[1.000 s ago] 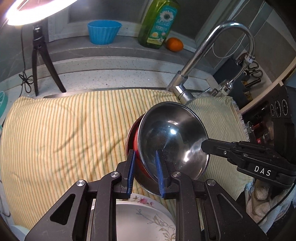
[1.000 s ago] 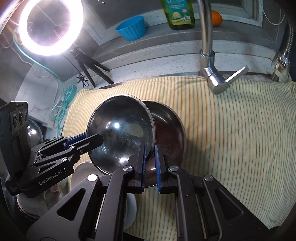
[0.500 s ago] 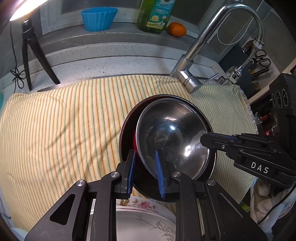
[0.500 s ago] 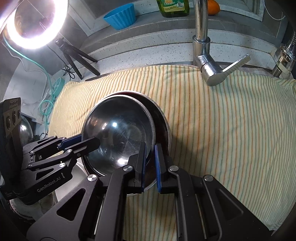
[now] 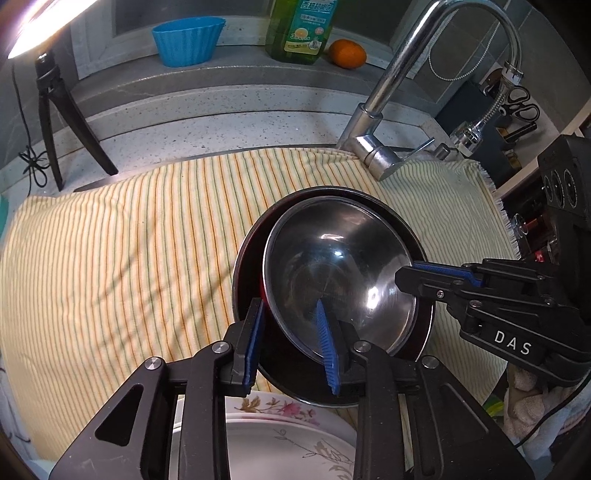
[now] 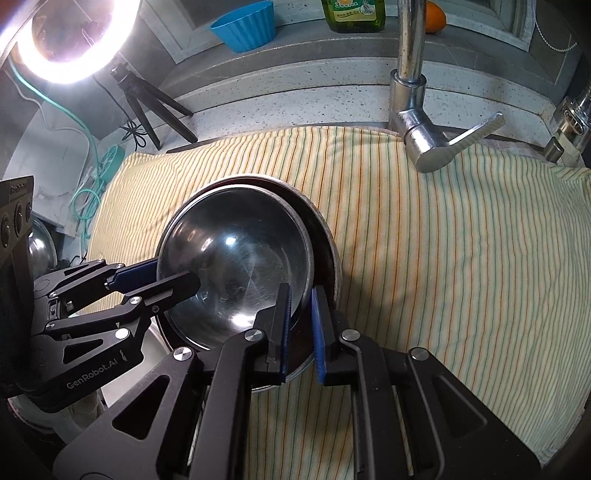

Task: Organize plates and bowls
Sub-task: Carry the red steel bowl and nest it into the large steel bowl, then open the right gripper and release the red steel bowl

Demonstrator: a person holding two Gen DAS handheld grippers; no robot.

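Note:
A shiny steel bowl [image 5: 332, 266] lies nested inside a larger, darker bowl [image 5: 251, 258] on the striped cloth [image 5: 129, 258]; both show in the right wrist view, steel bowl [image 6: 236, 266] and outer bowl [image 6: 325, 240]. My left gripper [image 5: 291, 343] is open, its jaws astride the steel bowl's near rim with a wide gap. My right gripper [image 6: 299, 328] is partly open astride the steel bowl's rim at the other side, the pads not pressing it. Each gripper shows in the other's view.
A floral plate [image 5: 288, 439] lies just below the left gripper. A tap [image 5: 391, 88] stands at the cloth's far side. A blue cup [image 5: 186, 40], a soap bottle [image 5: 299, 26] and an orange [image 5: 347, 53] are on the ledge. A ring light on a tripod [image 6: 70, 40] stands at left.
The steel bowl was tilted and held above the dark bowl; it has been lowered into it. Both grippers have opened and let go of the rim.

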